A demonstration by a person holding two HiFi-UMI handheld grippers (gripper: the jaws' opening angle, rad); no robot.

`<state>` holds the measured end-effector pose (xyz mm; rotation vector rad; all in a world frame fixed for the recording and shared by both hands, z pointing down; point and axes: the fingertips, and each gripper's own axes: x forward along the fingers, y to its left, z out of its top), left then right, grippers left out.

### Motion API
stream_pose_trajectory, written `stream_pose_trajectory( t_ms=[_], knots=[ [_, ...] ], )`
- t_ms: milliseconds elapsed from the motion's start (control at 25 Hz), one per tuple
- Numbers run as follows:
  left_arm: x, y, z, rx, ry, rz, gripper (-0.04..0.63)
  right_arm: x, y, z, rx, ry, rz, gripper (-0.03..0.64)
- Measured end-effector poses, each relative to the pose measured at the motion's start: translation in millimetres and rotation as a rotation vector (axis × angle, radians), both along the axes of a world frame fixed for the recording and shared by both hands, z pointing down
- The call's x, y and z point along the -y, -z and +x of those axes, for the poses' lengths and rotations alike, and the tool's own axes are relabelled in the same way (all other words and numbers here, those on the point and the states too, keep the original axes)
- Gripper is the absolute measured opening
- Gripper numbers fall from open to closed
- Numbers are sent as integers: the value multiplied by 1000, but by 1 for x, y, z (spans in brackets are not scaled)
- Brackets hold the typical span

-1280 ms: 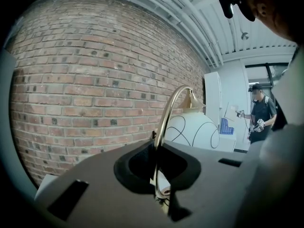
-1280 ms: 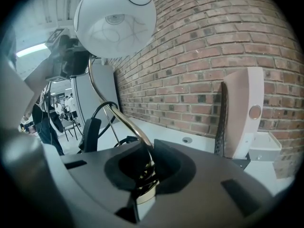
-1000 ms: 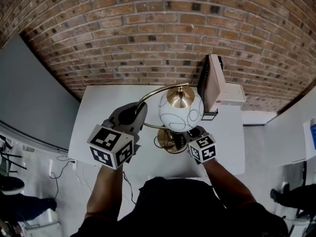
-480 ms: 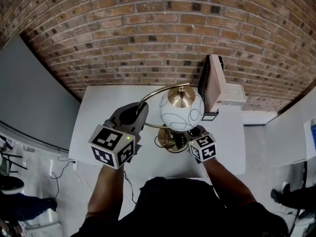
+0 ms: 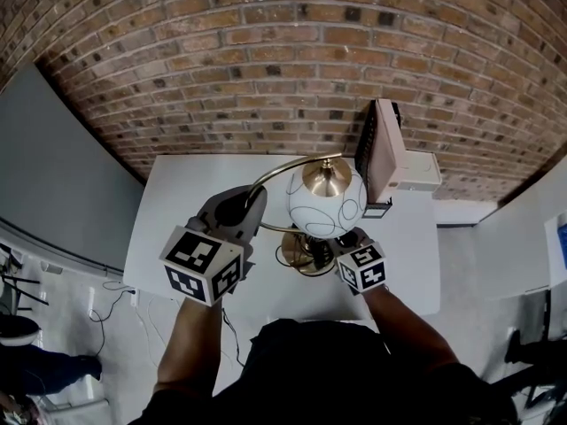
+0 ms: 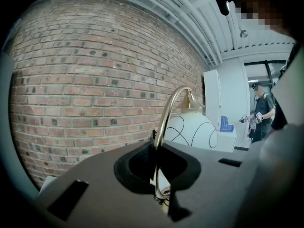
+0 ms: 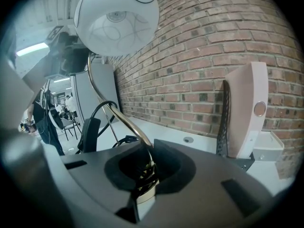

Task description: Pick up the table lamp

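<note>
Centre left in the head view, the left gripper (image 5: 252,200) is clamped fully shut on the brass arc (image 5: 276,171) of the lamp (image 5: 326,177). The lamp is mid-frame over the white table (image 5: 177,202), its globe (image 5: 323,209) hanging above the base (image 5: 297,257); whether the base has left the top cannot be told. Just right, the right gripper (image 5: 341,240) is closed on the lower stem (image 7: 128,122). A beige box (image 5: 390,153) stands upper right. The lamp likely handles top-heavy: stiff, slick brass, a weighty base, a fragile globe, a trailing cord (image 7: 108,102). Metal is the place to hold, never the globe.
</note>
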<state>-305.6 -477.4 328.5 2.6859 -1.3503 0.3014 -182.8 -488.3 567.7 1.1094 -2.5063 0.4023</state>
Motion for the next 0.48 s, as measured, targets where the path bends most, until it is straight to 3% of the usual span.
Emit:
stream_pose_trajectory(
  t_ms=[480],
  knots=[
    [0,-2,1,3,-7,-3,5,1,-3,-1,-2,2,-3,37]
  ],
)
